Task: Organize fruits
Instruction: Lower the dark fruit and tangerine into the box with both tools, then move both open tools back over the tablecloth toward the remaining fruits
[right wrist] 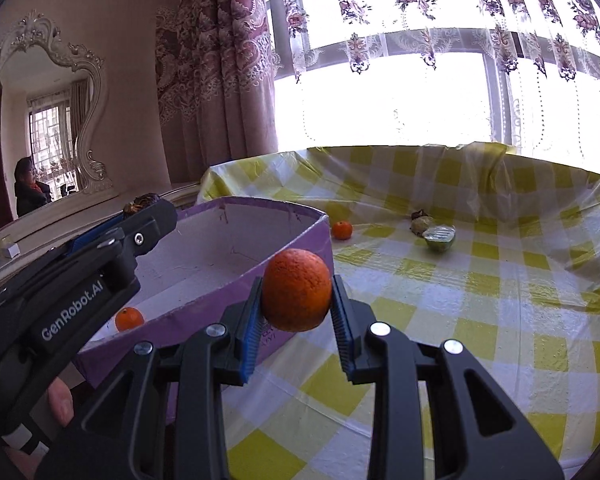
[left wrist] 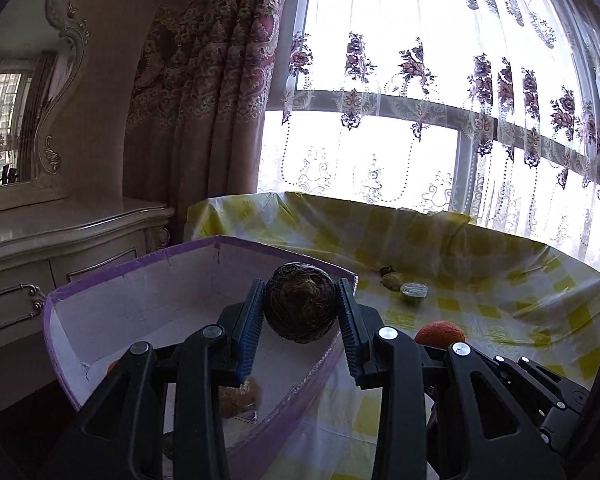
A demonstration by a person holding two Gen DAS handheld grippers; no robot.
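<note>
My left gripper (left wrist: 300, 304) is shut on a dark brown round fruit (left wrist: 300, 302) and holds it above the open purple box (left wrist: 140, 268). My right gripper (right wrist: 296, 300) is shut on a large orange (right wrist: 297, 290), just right of the box's (right wrist: 260, 208) near wall and above the checked tablecloth. The left gripper (right wrist: 140, 236) shows at the left of the right wrist view. A small tangerine (right wrist: 129, 319) lies inside the box. Another tangerine (right wrist: 342, 230) lies on the cloth beyond the box.
A cut green fruit wrapped in film (right wrist: 440, 237) and a small yellowish fruit (right wrist: 420, 222) lie on the yellow checked tablecloth (right wrist: 500, 320). A wrapped item (left wrist: 240, 396) lies in the box. A white dresser (left wrist: 60, 240) and mirror stand left; curtains hang behind.
</note>
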